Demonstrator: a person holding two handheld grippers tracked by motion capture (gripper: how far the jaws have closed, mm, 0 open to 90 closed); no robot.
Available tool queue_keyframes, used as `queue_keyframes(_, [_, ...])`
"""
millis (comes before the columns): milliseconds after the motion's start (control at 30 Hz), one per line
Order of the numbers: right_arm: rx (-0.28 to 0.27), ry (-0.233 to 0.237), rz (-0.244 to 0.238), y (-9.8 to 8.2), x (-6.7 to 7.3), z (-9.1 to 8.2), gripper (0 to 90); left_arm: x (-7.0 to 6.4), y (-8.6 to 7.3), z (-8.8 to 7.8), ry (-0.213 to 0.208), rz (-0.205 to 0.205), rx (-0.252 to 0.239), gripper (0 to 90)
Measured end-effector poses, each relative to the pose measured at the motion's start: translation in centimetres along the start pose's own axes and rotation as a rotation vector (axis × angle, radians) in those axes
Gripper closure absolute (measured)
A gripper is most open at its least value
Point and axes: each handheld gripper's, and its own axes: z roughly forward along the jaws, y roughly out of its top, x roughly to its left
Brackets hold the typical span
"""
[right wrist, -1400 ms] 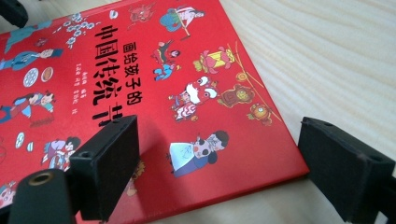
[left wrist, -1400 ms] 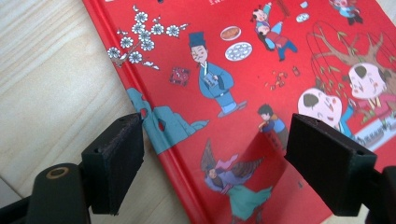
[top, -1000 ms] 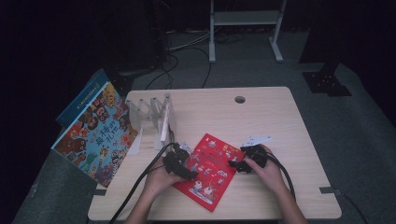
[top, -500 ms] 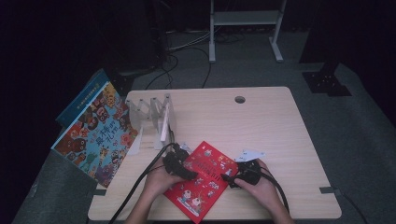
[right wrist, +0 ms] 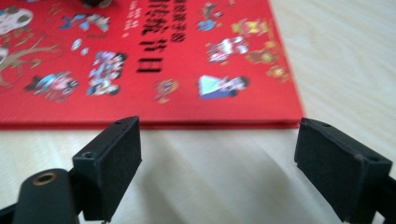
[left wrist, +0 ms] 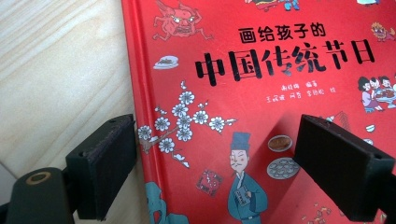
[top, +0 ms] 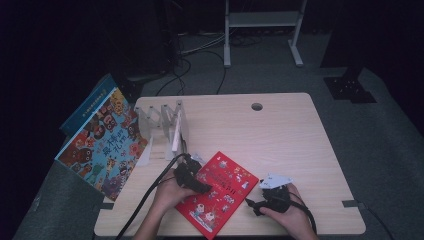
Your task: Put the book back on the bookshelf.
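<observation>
- High view: we see the red book flat on the table near its front edge; the left gripper rests at its left side, the right gripper just off its right edge.
- Left gripper view: jaws wide, having just opened further, spanning the book's spine edge without pressing on it.
- Right gripper view: jaws apart, having just narrowed; nothing between them, the book lies ahead.

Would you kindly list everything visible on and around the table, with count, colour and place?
Red picture book: one, red, flat at the table's near edge.
Colourful picture book: one, multicoloured, overhanging the table's left edge.
Book rack: one, clear, back left of the table.
Table: one, light wood, centre.
Metal stand: one, grey, floor behind.
Left gripper: one, black, open over the red book's spine edge.
Right gripper: one, black, open on bare table beside the red book.
</observation>
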Motion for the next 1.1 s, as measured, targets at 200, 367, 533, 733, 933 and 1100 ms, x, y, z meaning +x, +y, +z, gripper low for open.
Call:
queue_keyframes(200, [0.015, 0.003, -0.019, -0.3, 1.3, 0.7, 13.3, -0.1, 0.0, 0.1, -0.006, 0.010, -0.005, 10.9])
queue_keyframes(367, [0.004, 0.031, -0.015, 0.1, 2.2, 1.4, 12.1, 0.0, -0.2, 0.1, -0.010, 0.014, -0.025, 10.5])
queue_keyframes(533, [0.029, 0.020, -0.039, 0.5, 3.4, 2.0, 0.0, 0.0, -0.4, 0.2, -0.013, 0.020, -0.050, 9.2])
queue_keyframes(733, [0.034, 0.015, -0.028, 0.7, 3.6, 2.2, 0.0, -0.3, -0.8, 0.6, 0.005, 0.022, -0.079, 2.1])
queue_keyframes(933, [0.037, 0.019, -0.017, 0.7, 4.0, 2.2, 0.0, -0.6, -1.3, 0.6, 0.016, 0.012, -0.101, 0.0])
queue_keyframes(1100, [0.038, 0.016, -0.014, 0.7, 4.3, 2.3, 0.0, -0.7, -1.4, 0.6, 0.021, 0.010, -0.110, 0.0])
